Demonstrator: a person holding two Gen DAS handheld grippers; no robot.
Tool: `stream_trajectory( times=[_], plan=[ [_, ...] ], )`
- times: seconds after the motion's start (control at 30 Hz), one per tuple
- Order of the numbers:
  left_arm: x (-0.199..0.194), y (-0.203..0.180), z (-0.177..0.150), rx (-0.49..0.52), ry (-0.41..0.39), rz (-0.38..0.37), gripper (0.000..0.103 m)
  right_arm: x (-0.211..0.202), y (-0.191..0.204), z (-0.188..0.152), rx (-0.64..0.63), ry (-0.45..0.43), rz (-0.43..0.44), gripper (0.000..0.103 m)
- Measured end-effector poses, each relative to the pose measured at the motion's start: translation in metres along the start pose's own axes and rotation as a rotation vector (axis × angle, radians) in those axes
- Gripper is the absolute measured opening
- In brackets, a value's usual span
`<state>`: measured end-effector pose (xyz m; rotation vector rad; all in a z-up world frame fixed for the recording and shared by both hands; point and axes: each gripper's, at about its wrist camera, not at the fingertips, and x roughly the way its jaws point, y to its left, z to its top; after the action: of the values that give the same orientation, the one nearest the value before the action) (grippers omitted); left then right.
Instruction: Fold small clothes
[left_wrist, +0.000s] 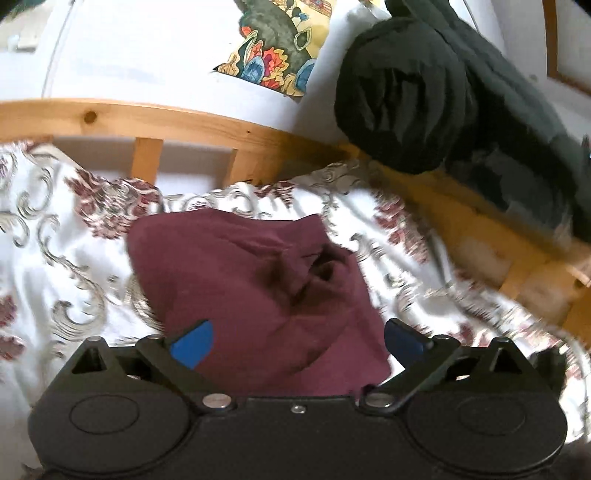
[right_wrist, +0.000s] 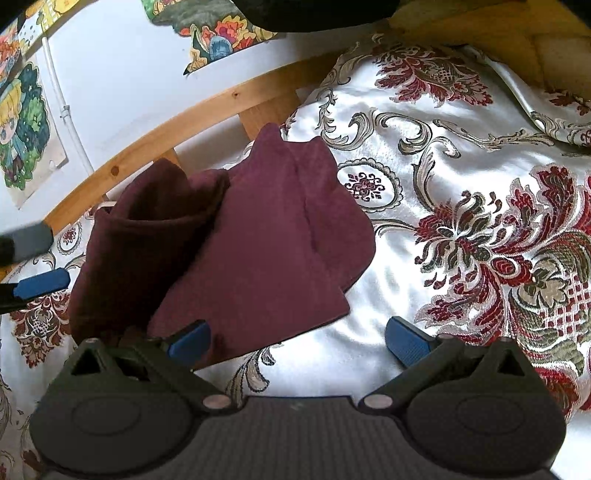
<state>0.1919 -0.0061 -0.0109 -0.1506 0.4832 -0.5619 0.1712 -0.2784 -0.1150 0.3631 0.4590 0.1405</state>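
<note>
A small maroon garment (left_wrist: 240, 280) lies folded on the bedspread, with a puckered crease near its middle. My left gripper (left_wrist: 300, 341) hovers over its near edge, jaws wide apart, the cloth lying loose below and between the blue pads. In the right wrist view the maroon garment (right_wrist: 251, 240) shows as two overlapping flaps, the left one standing up a little. My right gripper (right_wrist: 298, 340) stands open at its near right corner, the left pad over the cloth edge and the right pad over bare bedspread. A blue pad (right_wrist: 42, 282) of my left gripper pokes in from the left.
The white satin bedspread (right_wrist: 424, 177) has red and grey floral patterns and is wrinkled. A wooden bed rail (left_wrist: 147, 122) runs behind the garment, along a white wall with colourful posters (left_wrist: 273, 48). A rolled black cloth (left_wrist: 399, 99) hangs over the rail at the right.
</note>
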Motion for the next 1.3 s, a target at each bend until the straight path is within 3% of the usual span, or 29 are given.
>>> stream_trajectory(
  times=[0.1,0.2,0.37,0.47,0.63,0.83,1.0,1.07,1.2,1.27,1.3],
  plan=[
    [0.006,0.008,-0.004,-0.012,0.02,0.005,0.1,-0.005,-0.004,0.007,0.038,0.009,0.008,0.103],
    [0.014,0.017,-0.01,-0.042,0.052,-0.003,0.1,-0.013,-0.002,0.023,0.052,-0.038,-0.008,0.103],
    [0.031,0.024,-0.023,-0.099,0.087,0.058,0.1,-0.01,0.013,0.064,0.0,-0.076,0.046,0.103],
    [0.038,0.03,-0.032,-0.147,0.095,0.074,0.1,0.001,0.021,0.082,0.016,-0.043,0.103,0.103],
    [0.052,0.031,-0.042,-0.129,0.105,0.126,0.1,0.037,0.028,0.102,0.036,0.06,0.221,0.103],
    [0.059,0.025,-0.048,-0.086,0.104,0.123,0.102,0.081,0.053,0.123,-0.027,0.1,0.197,0.103],
    [0.06,0.024,-0.049,-0.083,0.099,0.122,0.102,0.123,0.066,0.129,-0.038,0.203,0.324,0.103],
    [0.059,0.023,-0.049,-0.085,0.092,0.123,0.102,0.137,0.064,0.13,-0.013,0.221,0.312,0.101],
    [0.045,0.026,-0.046,-0.136,-0.015,0.08,0.102,0.142,0.06,0.127,0.02,0.2,0.286,0.084],
    [0.042,0.026,-0.042,-0.146,-0.044,0.068,0.102,0.14,0.058,0.126,0.032,0.191,0.278,0.062],
    [0.042,0.025,-0.041,-0.142,-0.043,0.065,0.102,0.139,0.056,0.125,0.051,0.193,0.286,0.057]
  ],
)
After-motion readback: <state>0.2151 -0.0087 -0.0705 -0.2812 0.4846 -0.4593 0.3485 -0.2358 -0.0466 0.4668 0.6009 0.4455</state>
